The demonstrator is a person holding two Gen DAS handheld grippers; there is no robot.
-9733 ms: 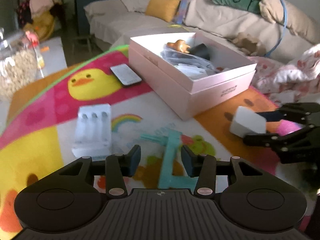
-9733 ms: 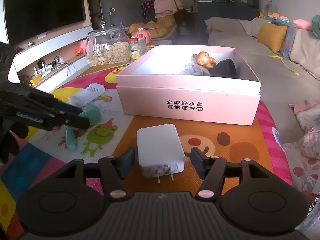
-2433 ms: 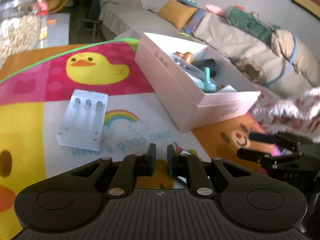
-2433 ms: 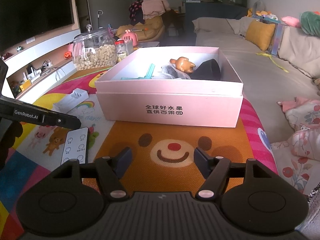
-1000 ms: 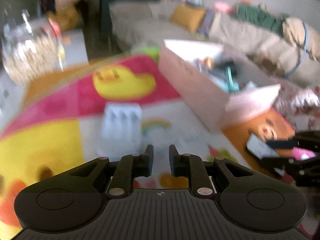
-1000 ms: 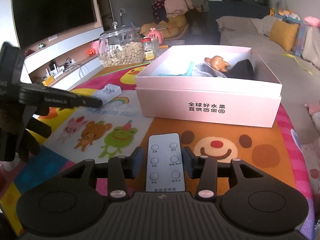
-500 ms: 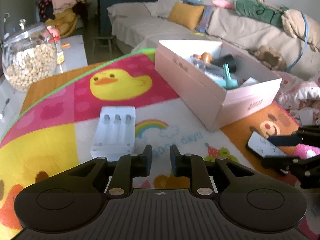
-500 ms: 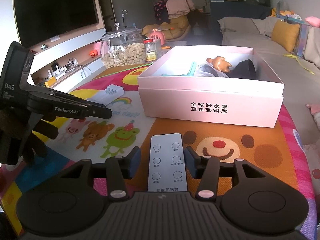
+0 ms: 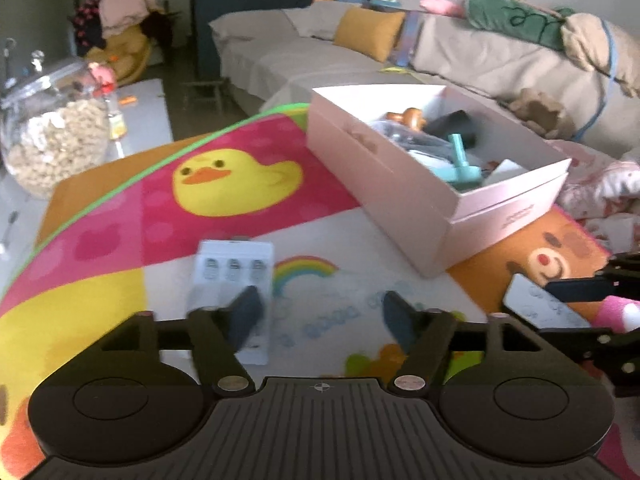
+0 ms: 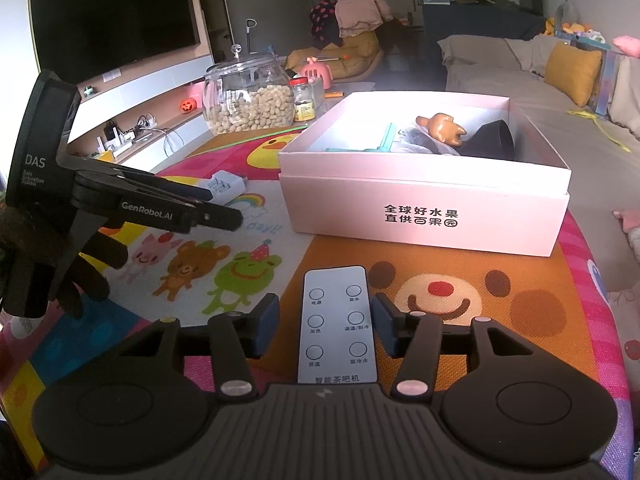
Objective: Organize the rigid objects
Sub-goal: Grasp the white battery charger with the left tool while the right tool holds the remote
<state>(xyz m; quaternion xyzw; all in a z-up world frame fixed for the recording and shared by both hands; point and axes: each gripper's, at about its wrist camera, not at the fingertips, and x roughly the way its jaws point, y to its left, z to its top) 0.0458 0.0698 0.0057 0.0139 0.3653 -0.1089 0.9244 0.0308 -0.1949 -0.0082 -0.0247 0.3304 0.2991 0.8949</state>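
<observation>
Right gripper (image 10: 325,318) sits spread wide around the flat white button remote (image 10: 337,324) on the cartoon mat (image 10: 460,300), pads not touching; left gripper (image 9: 320,314) gapes wide beside the white battery charger (image 9: 232,280).

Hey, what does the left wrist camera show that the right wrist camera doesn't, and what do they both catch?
Only the left wrist view shows the open left hand-held gripper from behind, its left finger in front of the white battery charger, and the green pillow on the sofa. Only the right wrist view shows the television, the button labels on the remote lying between the open right hand-held gripper fingers, and the black print on the pink box. Both show the box, remote, charger, peanut jar and play mat.
</observation>
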